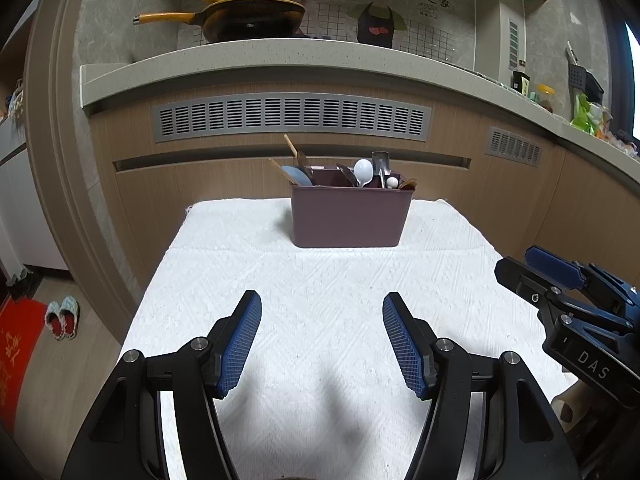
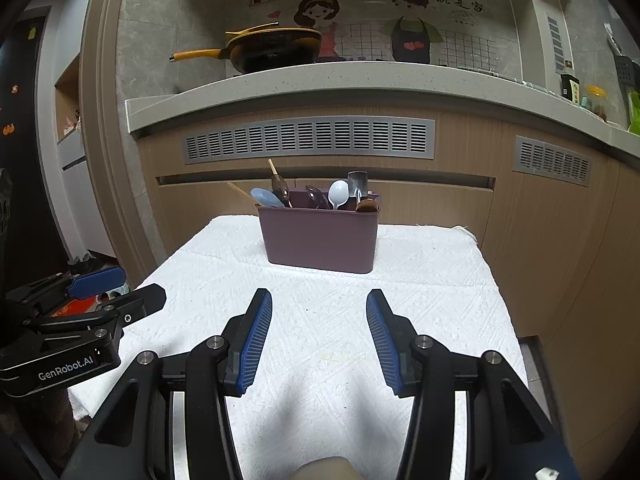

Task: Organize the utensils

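A mauve utensil caddy [image 1: 347,216] [image 2: 319,236] stands at the far middle of a table under a white cloth [image 1: 320,300] [image 2: 320,320]. Several utensils stick out of it: a white spoon [image 1: 363,171] [image 2: 338,193], a light blue spoon [image 1: 298,175] [image 2: 266,197], a metal scoop [image 1: 380,162] [image 2: 357,182] and wooden-handled ones. My left gripper [image 1: 322,338] is open and empty above the near cloth. My right gripper [image 2: 319,338] is open and empty too. Each shows from the side in the other's view, the right [image 1: 520,272], the left [image 2: 132,288].
A kitchen counter [image 1: 280,60] runs behind the table, with a yellow-handled pan [image 1: 240,16] [image 2: 272,48] on it and bottles and jars at the right [image 1: 536,92]. Slippers [image 1: 62,318] and a red mat [image 1: 20,352] lie on the floor at left.
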`<state>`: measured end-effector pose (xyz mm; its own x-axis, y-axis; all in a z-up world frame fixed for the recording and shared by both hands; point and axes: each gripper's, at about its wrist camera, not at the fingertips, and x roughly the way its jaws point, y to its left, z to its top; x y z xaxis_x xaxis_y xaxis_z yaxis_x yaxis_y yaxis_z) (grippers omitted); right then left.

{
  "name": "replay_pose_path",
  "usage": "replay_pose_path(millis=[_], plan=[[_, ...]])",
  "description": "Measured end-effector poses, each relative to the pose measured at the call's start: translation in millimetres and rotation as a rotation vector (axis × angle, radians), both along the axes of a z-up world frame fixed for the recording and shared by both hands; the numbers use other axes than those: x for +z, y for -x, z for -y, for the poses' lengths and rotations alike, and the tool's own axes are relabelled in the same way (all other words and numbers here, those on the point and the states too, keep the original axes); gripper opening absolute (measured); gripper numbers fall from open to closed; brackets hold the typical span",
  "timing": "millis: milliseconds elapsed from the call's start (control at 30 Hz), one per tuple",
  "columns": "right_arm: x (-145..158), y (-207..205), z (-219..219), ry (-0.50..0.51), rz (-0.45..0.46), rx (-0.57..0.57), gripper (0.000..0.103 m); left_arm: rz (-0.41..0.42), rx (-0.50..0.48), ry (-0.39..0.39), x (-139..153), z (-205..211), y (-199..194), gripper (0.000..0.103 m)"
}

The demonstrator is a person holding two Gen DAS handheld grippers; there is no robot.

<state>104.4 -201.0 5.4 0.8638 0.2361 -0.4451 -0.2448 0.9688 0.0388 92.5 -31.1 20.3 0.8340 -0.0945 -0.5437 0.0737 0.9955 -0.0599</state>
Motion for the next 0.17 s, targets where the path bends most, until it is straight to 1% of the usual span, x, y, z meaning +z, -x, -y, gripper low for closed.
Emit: replay_pose_path(millis=[167], plan=[[1.2, 1.4, -2.8, 0.011, 0.005, 0.001, 0.047, 0.014, 0.014, -0.012, 0.3, -2.8, 2.2, 0.064]])
